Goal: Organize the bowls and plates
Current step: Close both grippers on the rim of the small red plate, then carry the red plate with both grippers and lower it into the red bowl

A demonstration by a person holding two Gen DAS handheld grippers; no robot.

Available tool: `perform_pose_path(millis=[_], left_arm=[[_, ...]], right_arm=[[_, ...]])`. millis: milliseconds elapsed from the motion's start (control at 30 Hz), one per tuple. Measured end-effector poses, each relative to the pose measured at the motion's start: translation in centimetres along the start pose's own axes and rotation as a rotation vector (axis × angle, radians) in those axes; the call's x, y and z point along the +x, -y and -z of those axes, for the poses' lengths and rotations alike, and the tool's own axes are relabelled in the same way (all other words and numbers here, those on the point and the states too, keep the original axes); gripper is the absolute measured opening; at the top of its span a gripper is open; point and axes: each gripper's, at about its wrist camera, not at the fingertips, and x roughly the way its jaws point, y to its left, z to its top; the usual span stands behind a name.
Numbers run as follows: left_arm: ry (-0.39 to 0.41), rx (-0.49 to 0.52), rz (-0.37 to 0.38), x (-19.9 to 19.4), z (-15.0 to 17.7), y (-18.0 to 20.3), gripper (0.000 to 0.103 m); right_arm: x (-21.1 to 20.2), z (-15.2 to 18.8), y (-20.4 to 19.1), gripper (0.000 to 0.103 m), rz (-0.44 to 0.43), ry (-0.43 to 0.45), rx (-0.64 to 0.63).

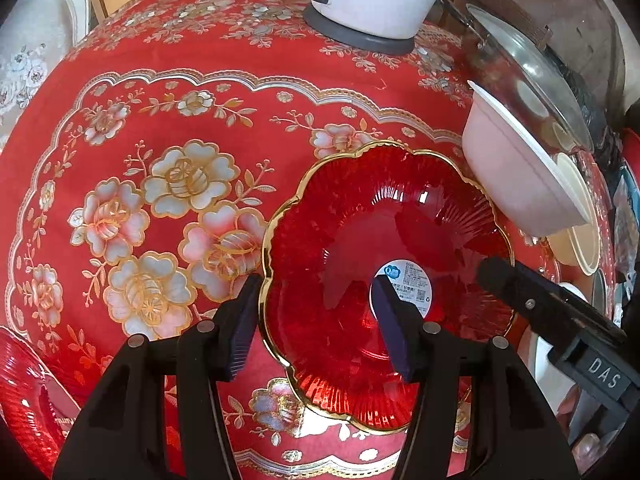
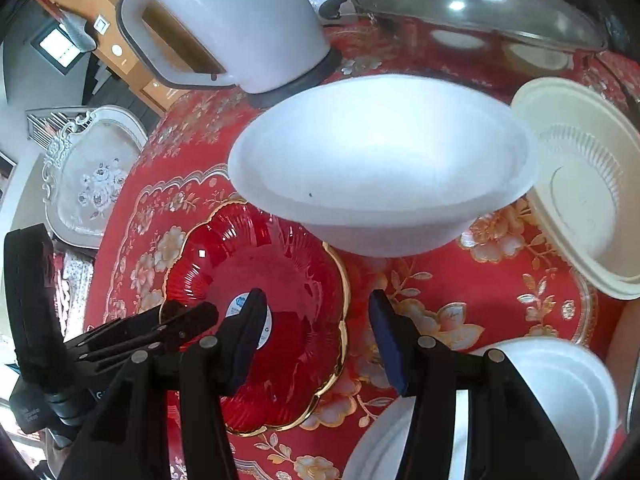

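Note:
A red glass plate [image 1: 380, 208] with a scalloped gold rim and a round label at its centre lies on the red flowered tablecloth [image 1: 160, 92]. My left gripper [image 1: 316, 284] is open and straddles the plate's left rim, one finger outside it and one over the inside. In the right wrist view the same plate [image 2: 256, 252] has my right gripper [image 2: 317, 296] open astride its opposite rim. Neither gripper's pads press on the glass. Each gripper shows in the other's view: the right gripper [image 1: 496, 272] and the left gripper [image 2: 192, 316].
A large white foam bowl [image 2: 380, 168] stands just beyond the plate, a cream plastic container [image 2: 580, 192] to its right. Stacked white bowls [image 2: 560, 400] sit near right. A white kettle [image 2: 232, 20] and lidded metal pan [image 2: 480, 4] are at the back. Another red plate [image 1: 24, 384] lies near left.

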Motion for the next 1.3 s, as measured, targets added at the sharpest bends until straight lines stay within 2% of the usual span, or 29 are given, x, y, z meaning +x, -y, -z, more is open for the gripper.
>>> perform_pose_path(millis=[133, 167, 200, 333, 367, 433, 467, 533, 600, 700, 1100, 1300], left_arm=[[0.001, 0.016, -0.019, -0.1, 0.1, 0.3, 0.056], [0.004, 0.02, -0.024, -0.1, 0.1, 0.4, 0.056], [0.005, 0.021, -0.03, 0.1, 0.0, 0.7, 0.056], [0.006, 0.039, -0.06, 0.2, 0.1, 1.0, 0.056], [0.012, 0.043, -0.078, 0.2, 0.1, 1.0, 0.054], [0.034, 0.042, -0.114, 0.2, 0.2, 0.9, 0.042], [0.043, 0.041, -0.116, 0.2, 0.2, 0.8, 0.04], [0.06, 0.037, -0.116, 0.0, 0.4, 0.3, 0.033], [0.065, 0.032, -0.101, -0.2, 0.7, -0.1, 0.031], [0.096, 0.044, -0.119, -0.9, 1.3, -0.2, 0.027], [0.159, 0.026, -0.08, -5.4, 4.7, -1.1, 0.026], [0.193, 0.035, -0.088, -8.1, 6.5, -1.8, 0.026]], right_arm=[[0.1, -0.1, -0.2, 0.052, 0.014, 0.005, -0.008], [0.2, -0.1, -0.3, 0.045, 0.008, 0.005, -0.008], [0.3, 0.0, -0.3, 0.034, 0.001, 0.006, -0.007], [0.2, 0.3, 0.2, 0.022, 0.003, 0.027, -0.009], [0.1, 0.4, 0.3, 0.018, -0.001, 0.032, -0.007], [-0.1, 0.6, 0.5, 0.013, -0.001, 0.041, -0.017], [-0.1, 0.8, 0.5, 0.011, 0.004, 0.04, -0.028], [-0.3, 1.0, 0.4, 0.01, 0.006, 0.042, -0.048], [-0.6, 1.5, 0.5, 0.007, -0.007, 0.053, -0.053], [-1.1, 2.2, 0.4, 0.007, -0.025, 0.065, -0.059], [-4.6, 5.5, -1.3, 0.007, -0.085, 0.113, -0.111], [-5.7, 6.5, -2.5, 0.007, -0.118, 0.127, -0.129]])
